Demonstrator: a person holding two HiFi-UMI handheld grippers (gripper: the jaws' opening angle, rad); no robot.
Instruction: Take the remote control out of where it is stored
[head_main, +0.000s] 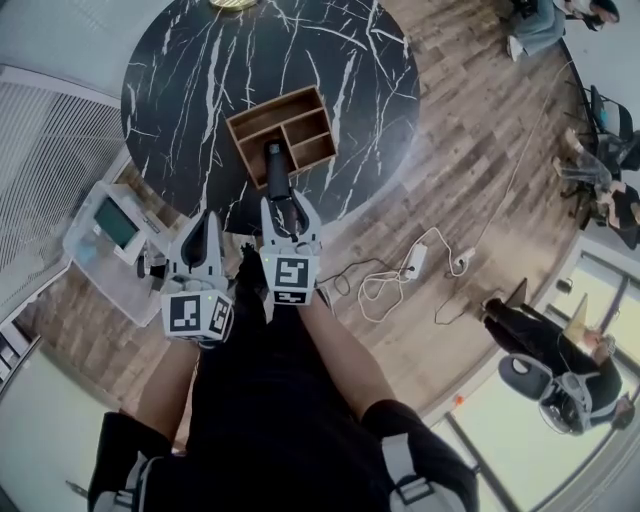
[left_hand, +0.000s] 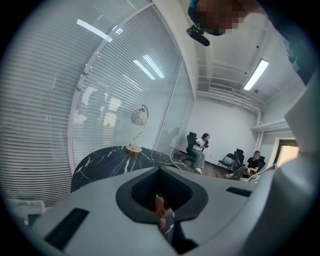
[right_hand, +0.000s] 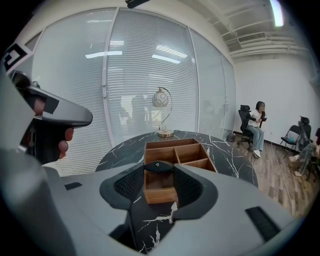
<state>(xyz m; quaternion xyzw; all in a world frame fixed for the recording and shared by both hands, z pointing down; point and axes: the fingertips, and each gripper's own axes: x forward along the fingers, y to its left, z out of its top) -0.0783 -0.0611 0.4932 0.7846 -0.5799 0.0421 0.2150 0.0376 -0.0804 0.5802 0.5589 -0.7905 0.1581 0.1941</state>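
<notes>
Right gripper view shows the remote control (right_hand: 159, 166) end-on, a slim dark bar spanning the gap between the jaws of the right gripper (right_hand: 159, 187), whose pads stand wide apart and appear pressed on its two long sides. In the head view the remote control (head_main: 275, 170) sticks forward out of the right gripper (head_main: 287, 208), its far end over the near, long compartment of the wooden organiser (head_main: 245, 125), which sits close to the near edge of the round marble surface (head_main: 180, 80). Whether that far end rests on the compartment floor or hangs clear I cannot tell.

The remote looks light and rigid, with a smooth plastic shell that could slide in the pads. Taking it across its width near one end, as here, leaves a long overhang, so a firm squeeze and a level, unhurried lift seem wise. It is unlikely to be fragile, though it could catch on the organiser's wall (right_hand: 170, 144).

The left gripper (head_main: 203, 228) hangs beside the right one, off the near edge of the surface, jaws seemingly together and holding nothing.
</notes>
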